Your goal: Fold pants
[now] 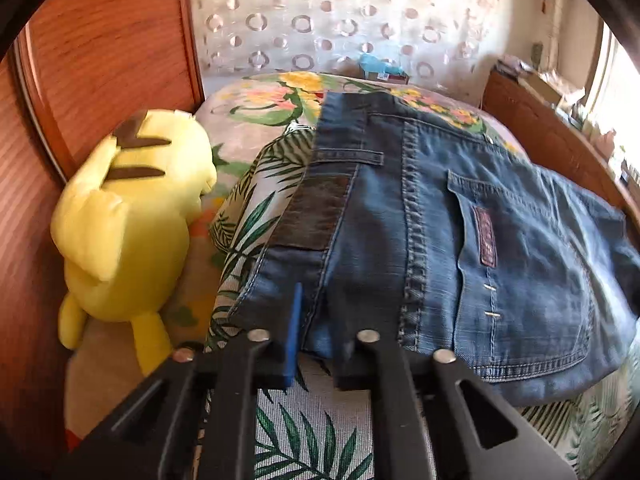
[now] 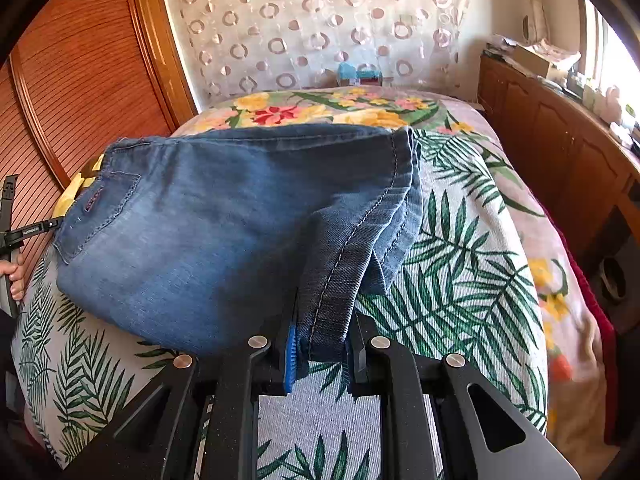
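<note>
Both grippers were clamped on the jeans (image 1: 460, 216). From the left wrist view, my left gripper (image 1: 316, 344) had its jaws pressed together on the waistband edge, just below the dark leather patch (image 1: 316, 216); the blue pad (image 1: 295, 332) sat on one side of the denim and the black finger on the other, no gap visible. From the right wrist view, my right gripper (image 2: 320, 344) was pinching the hem end of the legs, with the stitched cuff hanging down between the pads (image 2: 291, 360). The jeans were folded and lay across the bed, on the palm-leaf bedspread (image 2: 460, 280), back side up: a back pocket (image 1: 520, 264) with a small reddish tab showed in the left view. The waist end was toward the yellow plush toy (image 1: 132, 216), which rested against the wooden slatted panel (image 1: 100, 40) beside the bed. The leg end was toward the wooden cabinet (image 2: 552, 128) side. The denim near both grips was lifted slightly off the bedspread; the middle looked draped, whether it touched the bed I couldn't tell. At the far left edge of the right view I saw a hand (image 2: 14, 276) on the other gripper's handle. A floral pillow (image 2: 320, 108) sat at the far end, in front of the curtain with ring pattern (image 2: 320, 20).
</note>
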A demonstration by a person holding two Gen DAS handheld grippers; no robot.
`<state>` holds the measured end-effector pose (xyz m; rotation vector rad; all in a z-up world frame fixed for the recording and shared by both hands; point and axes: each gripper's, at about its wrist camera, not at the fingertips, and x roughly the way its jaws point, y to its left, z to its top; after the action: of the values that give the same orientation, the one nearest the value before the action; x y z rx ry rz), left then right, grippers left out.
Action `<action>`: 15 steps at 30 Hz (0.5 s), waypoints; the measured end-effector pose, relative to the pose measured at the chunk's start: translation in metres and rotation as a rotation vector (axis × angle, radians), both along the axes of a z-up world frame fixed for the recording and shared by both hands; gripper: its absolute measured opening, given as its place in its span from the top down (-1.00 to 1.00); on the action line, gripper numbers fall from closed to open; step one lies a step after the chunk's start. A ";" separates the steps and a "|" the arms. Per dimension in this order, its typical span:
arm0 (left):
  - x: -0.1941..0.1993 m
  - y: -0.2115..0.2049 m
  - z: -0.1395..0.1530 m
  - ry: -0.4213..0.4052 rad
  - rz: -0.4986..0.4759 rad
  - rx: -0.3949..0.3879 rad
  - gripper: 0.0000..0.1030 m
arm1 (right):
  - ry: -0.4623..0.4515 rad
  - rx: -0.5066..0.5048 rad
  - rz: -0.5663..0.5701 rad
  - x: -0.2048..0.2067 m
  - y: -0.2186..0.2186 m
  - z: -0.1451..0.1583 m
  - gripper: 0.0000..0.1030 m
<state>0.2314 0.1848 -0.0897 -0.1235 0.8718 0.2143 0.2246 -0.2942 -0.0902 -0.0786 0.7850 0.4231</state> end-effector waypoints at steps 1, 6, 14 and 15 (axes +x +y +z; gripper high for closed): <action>0.000 -0.003 0.001 0.002 -0.003 0.017 0.85 | -0.007 0.001 0.002 -0.001 0.000 0.001 0.67; -0.007 0.004 0.008 -0.018 0.015 -0.012 0.86 | -0.027 -0.001 0.006 -0.005 -0.003 0.004 0.67; -0.012 0.023 -0.001 0.006 0.078 -0.042 0.10 | -0.017 0.001 0.006 -0.004 -0.001 -0.001 0.67; -0.012 0.025 -0.004 0.006 0.081 -0.049 0.08 | -0.015 0.003 0.006 -0.003 -0.001 -0.002 0.67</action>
<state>0.2192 0.2094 -0.0933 -0.2045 0.8796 0.2689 0.2212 -0.2951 -0.0918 -0.0815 0.7694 0.4290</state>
